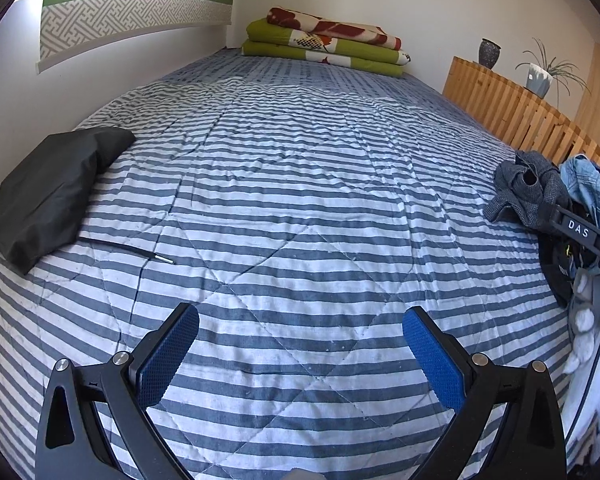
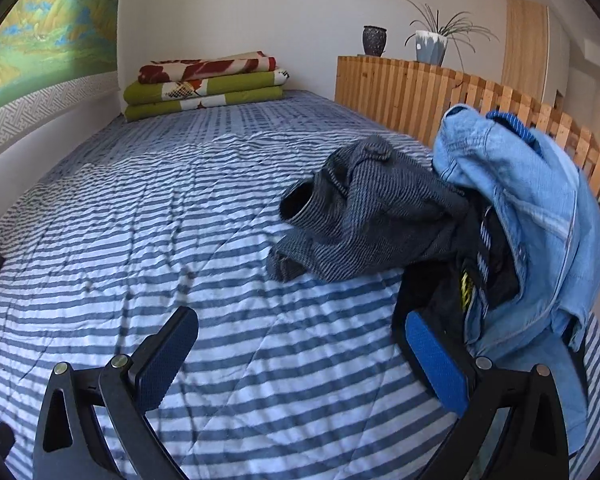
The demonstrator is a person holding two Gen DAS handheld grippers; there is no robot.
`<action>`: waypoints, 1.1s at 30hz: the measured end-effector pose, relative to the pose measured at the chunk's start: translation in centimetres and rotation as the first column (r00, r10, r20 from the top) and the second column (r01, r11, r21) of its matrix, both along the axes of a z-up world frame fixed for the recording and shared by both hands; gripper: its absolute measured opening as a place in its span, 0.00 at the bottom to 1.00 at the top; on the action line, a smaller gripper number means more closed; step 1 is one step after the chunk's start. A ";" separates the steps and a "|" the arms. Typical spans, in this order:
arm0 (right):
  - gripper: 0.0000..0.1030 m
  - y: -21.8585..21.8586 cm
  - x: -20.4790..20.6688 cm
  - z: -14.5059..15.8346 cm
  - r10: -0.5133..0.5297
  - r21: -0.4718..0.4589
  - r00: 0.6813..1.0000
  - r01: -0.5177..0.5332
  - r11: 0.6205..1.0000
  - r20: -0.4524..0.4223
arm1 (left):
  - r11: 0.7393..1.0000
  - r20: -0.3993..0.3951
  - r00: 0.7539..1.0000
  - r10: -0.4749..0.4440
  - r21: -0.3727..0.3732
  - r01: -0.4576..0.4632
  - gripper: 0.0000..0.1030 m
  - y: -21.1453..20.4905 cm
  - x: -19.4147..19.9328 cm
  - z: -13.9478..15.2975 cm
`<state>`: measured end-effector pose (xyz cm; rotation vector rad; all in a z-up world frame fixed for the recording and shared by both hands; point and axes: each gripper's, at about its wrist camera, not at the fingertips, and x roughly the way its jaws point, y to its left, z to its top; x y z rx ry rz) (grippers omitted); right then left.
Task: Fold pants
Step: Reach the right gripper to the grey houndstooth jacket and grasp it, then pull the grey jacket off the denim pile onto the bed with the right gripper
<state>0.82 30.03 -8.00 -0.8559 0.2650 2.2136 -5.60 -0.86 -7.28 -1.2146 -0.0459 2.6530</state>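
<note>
A heap of unfolded clothes lies at the bed's right edge: dark grey twill pants [image 2: 372, 220] [image 1: 528, 192], light blue denim pants [image 2: 540, 216] [image 1: 592, 188] and a black garment [image 2: 448, 296] beneath them. A folded black piece [image 1: 48, 196] with a loose drawstring lies at the bed's left edge. My left gripper [image 1: 300, 344] is open over bare striped quilt, holding nothing. My right gripper [image 2: 300, 344] is open too, its right blue pad [image 2: 436, 360] close to the black garment's edge; whether it touches, I cannot tell. The right gripper's body [image 1: 580, 232] shows over the heap in the left wrist view.
The striped quilted bed [image 1: 300, 200] [image 2: 160, 220] spreads out ahead. Folded green and red blankets [image 1: 328, 40] [image 2: 204, 84] are stacked at its head. A wooden slat rail [image 2: 420, 92] carrying a dark vase [image 2: 374, 40] and a potted plant [image 2: 432, 44] runs along the right side; a wall borders the left.
</note>
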 end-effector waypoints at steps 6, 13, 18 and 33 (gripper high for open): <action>0.99 5.8 -1.5 0.9 -0.132 -0.004 0.991 0.132 0.991 0.023 | 1.000 -0.008 1.000 0.013 0.007 -0.013 1.00 -0.7 -0.5 0.4; 0.66 10.5 -3.5 0.2 -0.153 -0.048 0.984 0.158 0.986 0.090 | 0.999 -0.024 0.999 0.026 0.023 -0.025 1.00 -1.7 -0.9 1.1; 0.09 13.0 -3.3 -1.9 -0.104 -0.336 0.992 0.120 0.934 0.065 | 0.999 -0.032 0.999 0.044 0.033 -0.043 0.96 -2.8 -1.1 1.5; 0.05 3.4 -0.8 5.8 0.157 -0.217 0.988 -0.154 0.964 -0.004 | 0.993 -0.071 0.992 0.104 0.054 -0.100 0.93 -5.8 -0.8 3.1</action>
